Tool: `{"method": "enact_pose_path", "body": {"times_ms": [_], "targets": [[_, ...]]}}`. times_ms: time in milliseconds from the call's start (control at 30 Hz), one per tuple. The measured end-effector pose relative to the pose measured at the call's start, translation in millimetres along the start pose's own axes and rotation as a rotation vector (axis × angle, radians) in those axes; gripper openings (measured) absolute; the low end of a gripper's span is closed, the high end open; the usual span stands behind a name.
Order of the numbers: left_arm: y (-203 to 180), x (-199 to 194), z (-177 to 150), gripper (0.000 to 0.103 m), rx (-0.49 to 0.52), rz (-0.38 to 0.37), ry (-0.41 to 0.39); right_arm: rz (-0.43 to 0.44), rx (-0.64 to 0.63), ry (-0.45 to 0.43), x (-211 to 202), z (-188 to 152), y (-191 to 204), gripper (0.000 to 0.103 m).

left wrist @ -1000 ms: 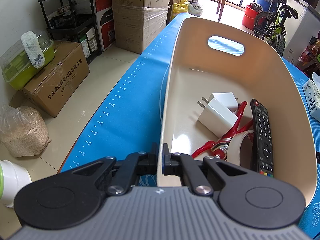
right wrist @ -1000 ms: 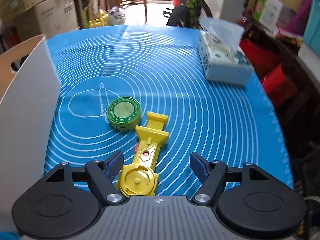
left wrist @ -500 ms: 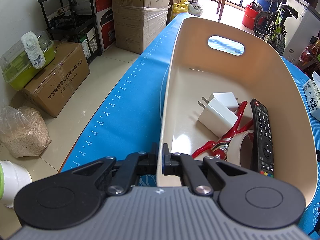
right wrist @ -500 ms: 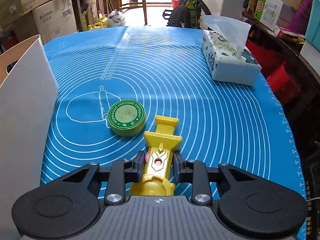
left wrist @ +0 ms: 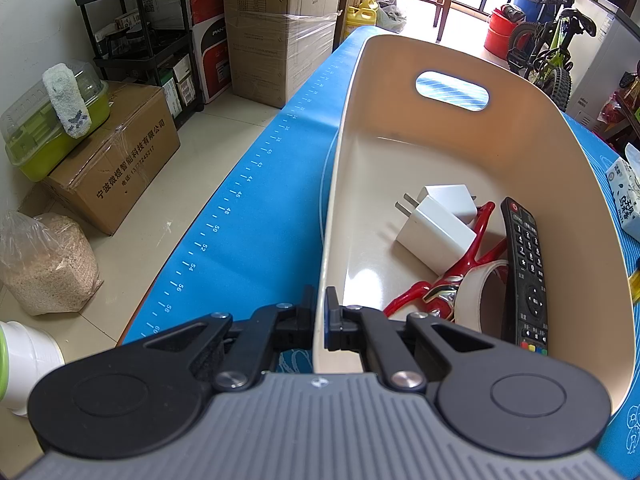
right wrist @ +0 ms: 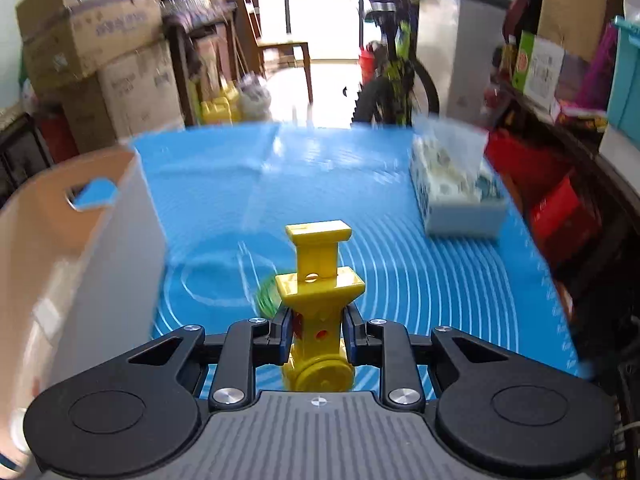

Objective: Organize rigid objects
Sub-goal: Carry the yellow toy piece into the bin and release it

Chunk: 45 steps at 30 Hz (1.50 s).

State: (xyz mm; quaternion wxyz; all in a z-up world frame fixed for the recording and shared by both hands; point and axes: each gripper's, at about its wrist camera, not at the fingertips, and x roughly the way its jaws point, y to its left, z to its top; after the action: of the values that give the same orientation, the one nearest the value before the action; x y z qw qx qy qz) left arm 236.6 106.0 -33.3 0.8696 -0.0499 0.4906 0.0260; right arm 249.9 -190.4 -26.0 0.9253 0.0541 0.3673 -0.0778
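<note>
With right gripper (right wrist: 318, 334) clamped on the long yellow toy (right wrist: 318, 280) above the mat, at 3 o'clock of the left gripper (left wrist: 319, 316)-pinched bin (left wrist: 440, 56): risk of twisting loose, striking the wall.

A blue mat (right wrist: 440, 280) printed with white rings and a ruler scale along its edge covers the table and fills the middle of the right wrist view. On it, at the left of that frame, stands a cream bin (right wrist: 100, 248) with a handle slot, at the upper right lies a tissue box (right wrist: 456, 196), and near the lower centre a green tin (right wrist: 265, 300) sits blurred and partly hidden. In the left wrist view the same bin (left wrist: 560, 168) takes the right of the frame, with the mat's ruled edge (left wrist: 248, 200) running along its left.
</note>
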Motion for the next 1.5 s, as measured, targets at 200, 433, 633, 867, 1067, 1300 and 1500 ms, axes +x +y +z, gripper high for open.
{"method": "enact_pose_path", "body": {"times_ms": [200, 433, 633, 867, 1067, 1300, 1500], "targets": [[0, 0, 0, 0.005, 0.0, 0.001, 0.0, 0.06, -0.011, -0.121, -37, 25, 16, 0.034], [0, 0, 0, 0.005, 0.0, 0.001, 0.0, 0.187, -0.071, -0.217, -73, 57, 55, 0.034], [-1, 0, 0, 0.005, 0.001, 0.001, 0.0, 0.296, -0.13, -0.234, -83, 68, 97, 0.034], [0, 0, 0, 0.005, 0.0, -0.001, 0.001, 0.381, -0.237, -0.122, -64, 56, 161, 0.034], [-1, 0, 0, 0.005, -0.001, -0.003, 0.002, 0.393, -0.338, 0.012, -34, 28, 200, 0.034], [-1, 0, 0, 0.004, 0.0, -0.005, 0.002, 0.35, -0.364, 0.158, 1, 14, 216, 0.034], [-2, 0, 0, 0.004, 0.001, -0.004, 0.002, 0.333, -0.398, 0.188, 10, 12, 226, 0.042]]}}
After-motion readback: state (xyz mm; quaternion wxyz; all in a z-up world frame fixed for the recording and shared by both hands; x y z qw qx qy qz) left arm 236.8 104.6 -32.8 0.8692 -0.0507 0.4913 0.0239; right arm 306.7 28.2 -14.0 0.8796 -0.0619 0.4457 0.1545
